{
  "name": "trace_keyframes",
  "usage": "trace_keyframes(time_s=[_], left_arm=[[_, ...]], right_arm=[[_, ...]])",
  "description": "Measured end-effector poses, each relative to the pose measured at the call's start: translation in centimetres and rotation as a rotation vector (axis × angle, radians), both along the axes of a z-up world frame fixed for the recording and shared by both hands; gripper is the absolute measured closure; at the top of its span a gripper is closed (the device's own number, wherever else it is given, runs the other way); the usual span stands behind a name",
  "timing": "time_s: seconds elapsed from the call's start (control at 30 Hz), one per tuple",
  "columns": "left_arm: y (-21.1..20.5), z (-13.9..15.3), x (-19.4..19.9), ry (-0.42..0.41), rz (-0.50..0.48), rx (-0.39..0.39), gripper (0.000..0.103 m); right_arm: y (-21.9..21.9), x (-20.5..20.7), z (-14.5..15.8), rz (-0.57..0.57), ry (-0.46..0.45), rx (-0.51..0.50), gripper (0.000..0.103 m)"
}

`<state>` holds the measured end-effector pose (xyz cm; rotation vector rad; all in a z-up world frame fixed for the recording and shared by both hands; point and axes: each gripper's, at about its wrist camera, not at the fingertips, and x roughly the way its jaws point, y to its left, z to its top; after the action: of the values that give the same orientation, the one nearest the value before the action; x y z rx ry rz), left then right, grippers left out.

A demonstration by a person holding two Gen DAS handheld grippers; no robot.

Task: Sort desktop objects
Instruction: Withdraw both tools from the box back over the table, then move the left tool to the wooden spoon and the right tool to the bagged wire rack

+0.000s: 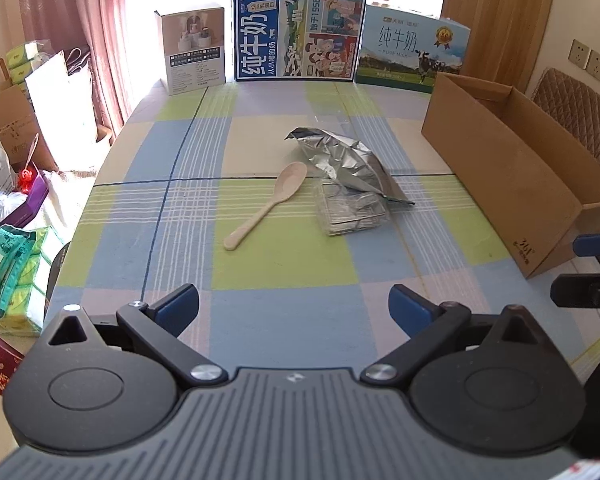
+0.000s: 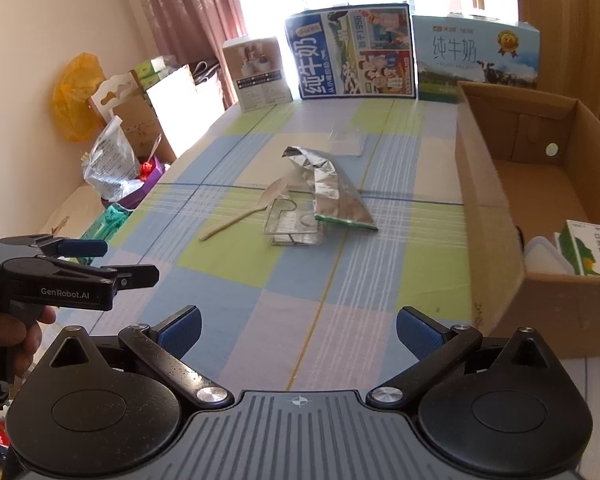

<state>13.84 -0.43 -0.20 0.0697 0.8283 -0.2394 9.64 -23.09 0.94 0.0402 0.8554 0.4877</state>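
A: Starting at your left, what lies ahead of the left gripper?

B: Its fingers are spread and empty. The spoon is well ahead on the table, close to the gripper's centre line, handle end toward you and to the left, bowl away to the right.

A: And further right?

B: The bowl stops just beside the foil bag, which leans over a clear case. Then comes the cardboard box, with cartons already inside.

A: Which gripper should you send?

B: The right gripper is also released and holds nothing. I'd judge your left the better placed for the spoon handle, and your right for the bag and the box.
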Motion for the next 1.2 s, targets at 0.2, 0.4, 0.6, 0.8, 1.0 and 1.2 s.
trace_keyframes(time_s=[0.2, 0.4, 0.6, 0.8, 1.0, 1.2], left_arm=[[0.9, -1.5, 1.9, 0.017, -0.024, 0.027, 0.004], [1.8, -3.3, 4.1, 0.033, -0.048, 0.040, 0.004], [2.4, -4.7, 6.5, 0.036, -0.088, 0.072, 0.004], [2.9, -5.6, 8.8, 0.026, -0.137, 0.089, 0.005], [3.2, -6.5, 11.5, 0.012, -0.196, 0.088, 0.006], [2.8, -7.4, 14.1, 0.006, -0.286, 0.089, 0.017]], right_arm=[[1.7, 2.2, -2.1, 0.003, 0.034, -0.007, 0.002], [3.4, 4.3, -4.1, 0.012, 0.067, -0.012, 0.002], [4.9, 6.7, -5.6, 0.007, 0.073, -0.015, 0.002], [6.2, 9.2, -7.0, -0.018, 0.049, -0.009, 0.002], [7.3, 11.4, -8.5, -0.045, 0.021, -0.018, 0.007], [8.2, 12.8, -9.6, -0.060, 0.013, -0.030, 0.012]])
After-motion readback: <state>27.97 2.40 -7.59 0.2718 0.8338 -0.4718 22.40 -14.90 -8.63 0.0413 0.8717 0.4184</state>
